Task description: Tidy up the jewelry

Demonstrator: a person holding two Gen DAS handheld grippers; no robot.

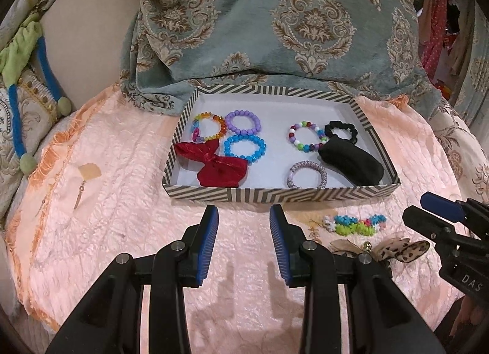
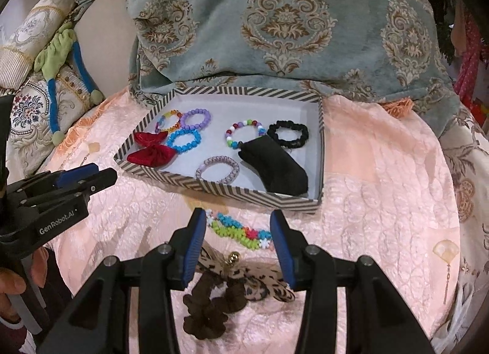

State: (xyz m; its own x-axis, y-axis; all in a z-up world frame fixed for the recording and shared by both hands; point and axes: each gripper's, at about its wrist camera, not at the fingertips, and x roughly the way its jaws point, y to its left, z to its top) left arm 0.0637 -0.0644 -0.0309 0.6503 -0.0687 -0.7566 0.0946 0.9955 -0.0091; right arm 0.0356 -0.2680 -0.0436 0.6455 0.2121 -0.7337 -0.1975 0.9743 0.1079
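Note:
A striped tray on a peach bedspread holds several bead bracelets, a red bow, a black scrunchie and a black pouch. My left gripper is open and empty, just in front of the tray. My right gripper is open and empty, straddling a neon flower-bead bracelet and standing above a leopard-print bow scrunchie. A pair of gold earrings lies left of the tray.
A teal damask pillow leans behind the tray. A blue-and-green fabric strap lies on patterned cushions at the left. A fan-shaped earring lies at the right. The right gripper shows at the right edge of the left wrist view.

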